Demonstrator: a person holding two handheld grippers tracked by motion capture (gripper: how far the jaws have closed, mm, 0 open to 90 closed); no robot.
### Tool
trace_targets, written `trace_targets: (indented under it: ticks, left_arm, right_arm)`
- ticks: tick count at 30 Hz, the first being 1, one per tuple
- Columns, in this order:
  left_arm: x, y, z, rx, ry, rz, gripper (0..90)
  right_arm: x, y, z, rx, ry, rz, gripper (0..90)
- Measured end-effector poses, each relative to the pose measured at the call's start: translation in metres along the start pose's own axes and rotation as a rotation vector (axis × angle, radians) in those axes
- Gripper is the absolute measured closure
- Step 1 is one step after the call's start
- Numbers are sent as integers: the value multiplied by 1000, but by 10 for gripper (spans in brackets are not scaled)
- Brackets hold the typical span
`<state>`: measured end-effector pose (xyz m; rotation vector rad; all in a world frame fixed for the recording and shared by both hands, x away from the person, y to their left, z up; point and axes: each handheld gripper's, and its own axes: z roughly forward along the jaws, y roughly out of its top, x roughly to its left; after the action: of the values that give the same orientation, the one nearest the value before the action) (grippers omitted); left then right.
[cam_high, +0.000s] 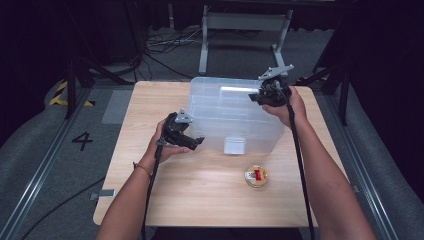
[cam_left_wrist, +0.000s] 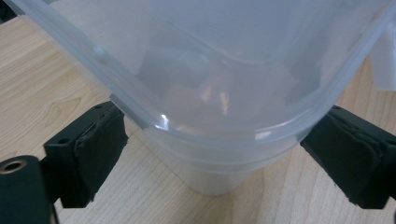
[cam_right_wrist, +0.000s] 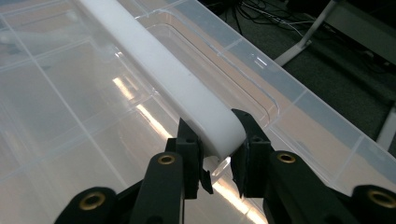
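On the desk (cam_high: 150, 200) sits the big clear box (cam_high: 220, 115), pushed toward the far edge, lid shut, its long side running across in front of me. My right claw (cam_right_wrist: 218, 161) is at its far right end, clamped on the white handle (cam_right_wrist: 187, 93); in the right claw view the bar runs away from the pads along the lid, so any lift pulls along that end. My left claw (cam_left_wrist: 212, 154) stands wide open at the near left corner of the box, the rounded corner sitting between the two pads (cam_left_wrist: 100, 140) with a gap on each side, gripping nothing. So the box lies straight ahead of the left claw and under the right; I judge the left must close on that corner rim, or slide under it, before the box can be raised level. Near the front edge, to the right of centre, lies a small round tin (cam_high: 256, 176) with a red mark, well apart from the box and out of the way.
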<state>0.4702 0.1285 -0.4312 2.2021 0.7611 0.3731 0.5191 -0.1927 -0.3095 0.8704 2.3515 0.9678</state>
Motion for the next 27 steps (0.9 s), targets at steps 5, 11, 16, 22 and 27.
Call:
trace_targets:
  ticks: [5,11,16,22,27]
  left_arm:
    - [-3,0,-4,5,17,-5,116]
    - [-8,-8,-13,-18,37,-3,236]
    - [-13,-13,-20,-22,38,3,283]
    - [-18,-17,-27,-15,41,18,319]
    - [-22,-19,-29,-9,41,15,322]
  right_arm:
    - [2,-2,-1,-8,6,-5,752]
    - [6,-4,-5,-7,15,-13,755]
    - [8,-5,-6,-12,20,-20,755]
    - [10,-6,-8,-16,32,-24,755]
    - [12,-6,-9,-15,37,-31,754]
